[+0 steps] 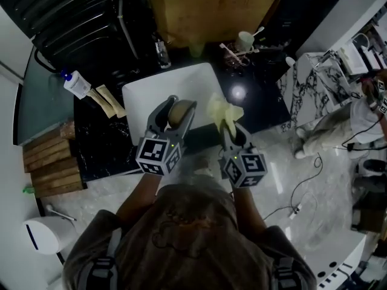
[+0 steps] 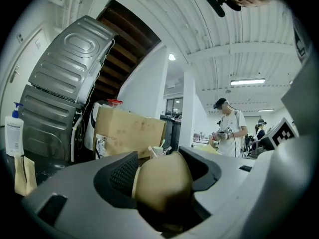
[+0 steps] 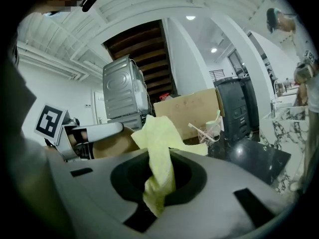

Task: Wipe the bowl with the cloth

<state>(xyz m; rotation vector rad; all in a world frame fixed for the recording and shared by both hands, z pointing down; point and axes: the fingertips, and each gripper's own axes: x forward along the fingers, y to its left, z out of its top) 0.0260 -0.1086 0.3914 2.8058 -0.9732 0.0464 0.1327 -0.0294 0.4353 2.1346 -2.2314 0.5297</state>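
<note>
The left gripper [image 1: 182, 104] is clenched on the bowl [image 1: 179, 115], its jaws pressing on it from either side, and holds it up over the white board [image 1: 151, 92] that lies on the dark tabletop [image 1: 260, 95]. The main risk sits here. The bowl's outside looks smooth and rounded, so a hard push from the cloth could likely twist it in the jaws or squeeze it out, and it would drop onto the board. Wiping against the side where a jaw backs it up would be safer than pushing on a free edge.

To the right, the right gripper [image 1: 232, 133] grasps the cloth [image 1: 224, 109] by a narrow bunched part, and the rest stands up loose above the jaws. The bowl and the cloth are near each other but apart. With so little cloth pinched, a drag across the bowl could pull it free. The floppy end may also just fold away and not press on the surface, which would leave parts unwiped. The two grippers also work close together, so a careless stroke could knock one against the other.

In the left gripper view the bowl [image 2: 162, 183] is a plain tan, matt and even, with a paler line along one edge; no dirt is visible on the part that shows. The cloth [image 3: 159, 153] is pale yellow, thin and creased.
</note>
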